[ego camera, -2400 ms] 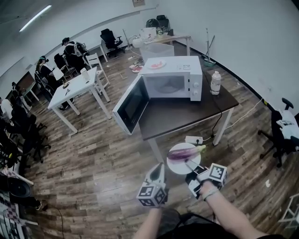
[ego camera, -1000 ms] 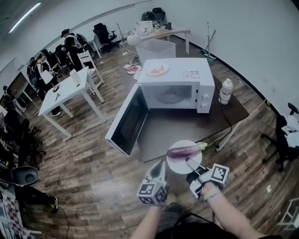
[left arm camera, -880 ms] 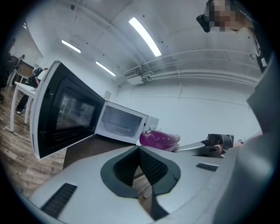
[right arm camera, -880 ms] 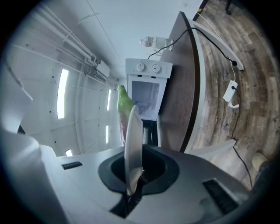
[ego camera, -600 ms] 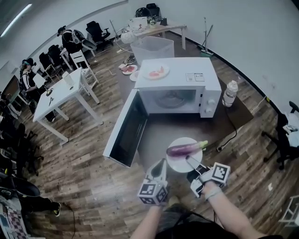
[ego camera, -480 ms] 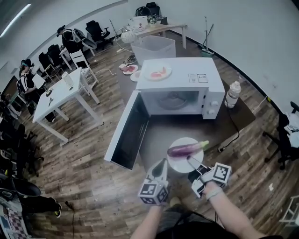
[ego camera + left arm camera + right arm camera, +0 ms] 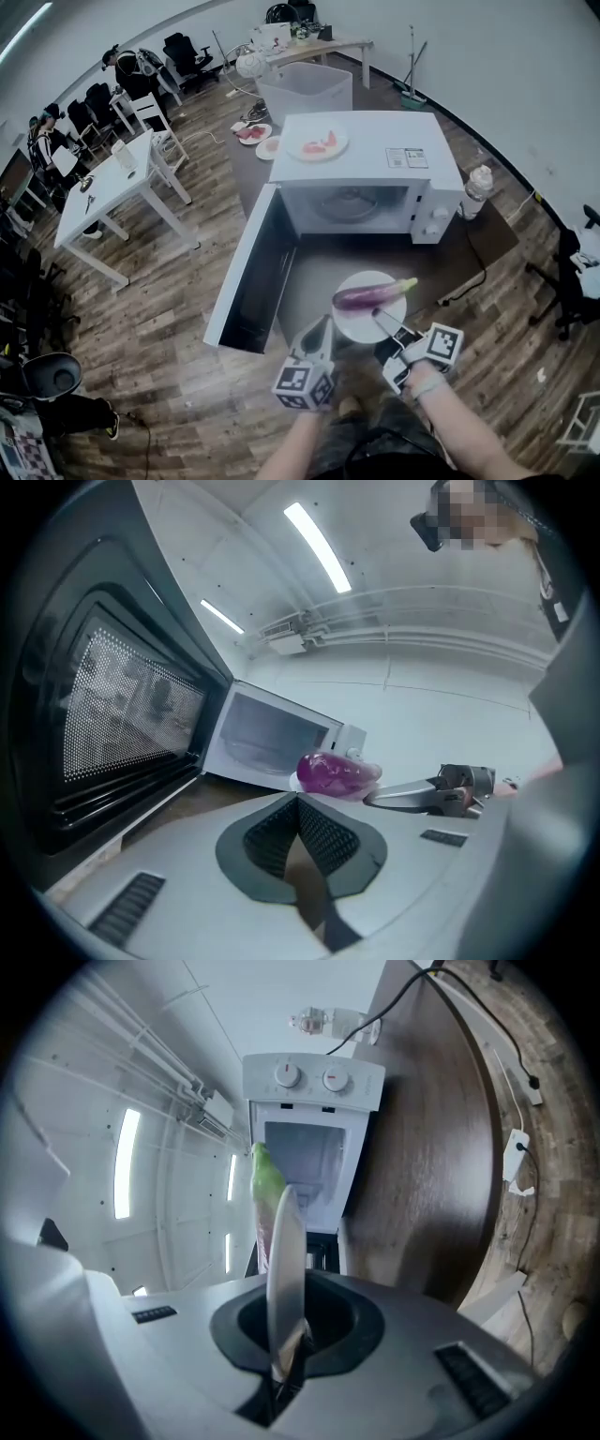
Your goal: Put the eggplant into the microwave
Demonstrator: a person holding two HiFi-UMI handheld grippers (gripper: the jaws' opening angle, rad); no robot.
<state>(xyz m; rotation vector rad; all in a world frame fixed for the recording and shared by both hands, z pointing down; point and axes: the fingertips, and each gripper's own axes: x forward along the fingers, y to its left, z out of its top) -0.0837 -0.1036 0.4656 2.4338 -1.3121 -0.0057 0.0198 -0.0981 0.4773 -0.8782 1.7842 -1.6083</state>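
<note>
A purple eggplant (image 7: 366,295) with a green stem lies on a white plate (image 7: 361,322). My right gripper (image 7: 380,319) is shut on the plate's near rim and carries it level in front of the white microwave (image 7: 375,150). The microwave door (image 7: 244,281) hangs wide open to the left, showing the cavity (image 7: 352,204). In the right gripper view the plate (image 7: 284,1251) is edge-on between the jaws, with the eggplant's stem (image 7: 265,1177) beyond. My left gripper (image 7: 322,328) is shut with nothing in it, just left of the plate; its view shows the eggplant (image 7: 337,772).
The microwave stands on a dark brown table (image 7: 487,230). A plate of red food (image 7: 317,145) rests on its top. A clear bottle (image 7: 476,187) stands to its right. A white table (image 7: 103,187), chairs and people are at the far left.
Both grippers and the plate with the eggplant have come closer to the open microwave, which looms larger and nearer. Neither grip has changed.
</note>
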